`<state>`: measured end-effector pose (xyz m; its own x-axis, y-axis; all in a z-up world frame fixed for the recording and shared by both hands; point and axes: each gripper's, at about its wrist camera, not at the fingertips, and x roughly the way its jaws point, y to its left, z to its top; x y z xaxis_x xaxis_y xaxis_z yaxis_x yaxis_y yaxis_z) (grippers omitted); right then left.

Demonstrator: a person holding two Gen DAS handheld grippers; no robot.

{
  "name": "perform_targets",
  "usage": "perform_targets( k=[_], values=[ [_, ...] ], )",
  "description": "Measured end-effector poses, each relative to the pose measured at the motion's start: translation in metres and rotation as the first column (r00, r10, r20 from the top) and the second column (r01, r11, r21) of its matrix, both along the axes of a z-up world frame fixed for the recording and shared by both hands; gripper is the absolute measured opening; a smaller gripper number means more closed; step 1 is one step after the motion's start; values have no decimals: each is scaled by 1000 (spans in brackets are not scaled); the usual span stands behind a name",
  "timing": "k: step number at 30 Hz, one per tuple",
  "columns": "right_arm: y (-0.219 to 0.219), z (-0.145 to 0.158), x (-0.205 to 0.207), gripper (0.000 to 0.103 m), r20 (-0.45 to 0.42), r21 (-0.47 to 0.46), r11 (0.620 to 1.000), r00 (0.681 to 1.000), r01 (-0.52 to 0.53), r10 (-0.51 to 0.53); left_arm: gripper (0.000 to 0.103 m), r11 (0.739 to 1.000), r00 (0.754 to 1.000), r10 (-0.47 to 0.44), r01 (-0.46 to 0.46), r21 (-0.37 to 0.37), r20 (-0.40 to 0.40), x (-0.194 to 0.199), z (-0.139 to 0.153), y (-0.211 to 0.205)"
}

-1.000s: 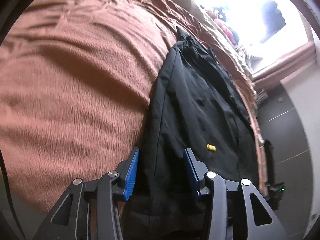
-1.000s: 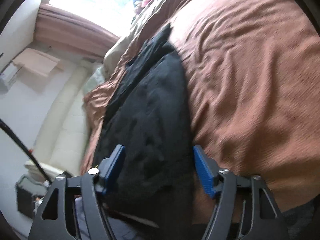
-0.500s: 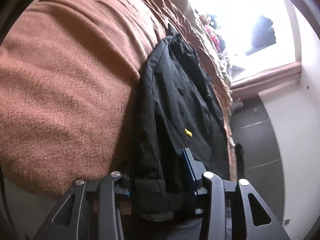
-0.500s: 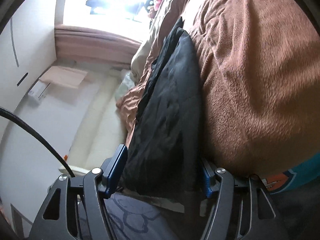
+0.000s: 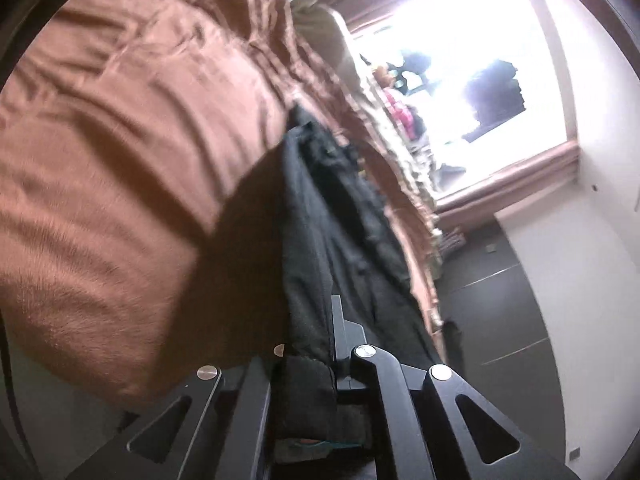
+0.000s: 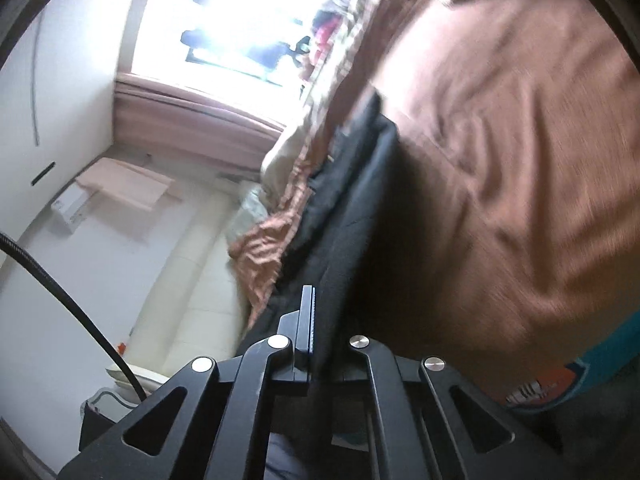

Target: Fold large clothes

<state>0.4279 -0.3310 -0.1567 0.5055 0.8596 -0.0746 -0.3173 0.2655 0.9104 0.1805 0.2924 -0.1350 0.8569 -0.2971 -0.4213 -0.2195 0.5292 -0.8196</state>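
A large black jacket (image 5: 328,216) lies lengthwise on a brown fleece blanket (image 5: 120,168) that covers a bed. My left gripper (image 5: 310,336) is shut on the jacket's near hem, and the cloth bunches up between its fingers and rises off the bed. In the right wrist view the same black jacket (image 6: 352,208) runs away along the brown blanket (image 6: 520,160). My right gripper (image 6: 320,320) is shut on the other near corner, with its blue pad against the cloth. The lifted edge casts a dark shadow on the blanket.
A bright window (image 5: 472,92) with a pinkish frame stands beyond the bed's far end. Dark floor (image 5: 500,312) and a white wall lie beside the bed in the left view. A pale tiled floor (image 6: 192,264), a cardboard box (image 6: 128,184) and a black cable (image 6: 72,304) show in the right view.
Both grippers went from open around the jacket's near edge to shut on it. Both then rose, lifting the hem off the blanket, and both views tilted up toward the window.
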Motion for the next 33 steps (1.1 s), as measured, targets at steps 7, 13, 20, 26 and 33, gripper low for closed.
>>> perform_targets(
  k=[7, 13, 20, 26, 33],
  values=[
    [-11, 76, -23, 0, 129, 41, 999, 992, 5, -10, 2, 1000, 993, -3, 0, 23, 121, -33, 69, -13],
    [-34, 114, -71, 0, 222, 10, 1000, 975, 2, -4, 2, 992, 984, -58, 37, 122, 166, -76, 126, -39],
    [-71, 123, -123, 0, 259, -86, 996, 964, -37, 58, 2, 987, 981, -78, 51, 150, 179, -137, 145, -62],
    [-102, 124, -132, 0, 251, -107, 993, 966, -40, 66, 2, 989, 981, -74, 48, 143, 182, -170, 144, -72],
    [-102, 127, -127, 0, 260, -127, 992, 964, -24, 57, 2, 987, 981, -66, 38, 153, 180, -167, 150, -72]
  ],
)
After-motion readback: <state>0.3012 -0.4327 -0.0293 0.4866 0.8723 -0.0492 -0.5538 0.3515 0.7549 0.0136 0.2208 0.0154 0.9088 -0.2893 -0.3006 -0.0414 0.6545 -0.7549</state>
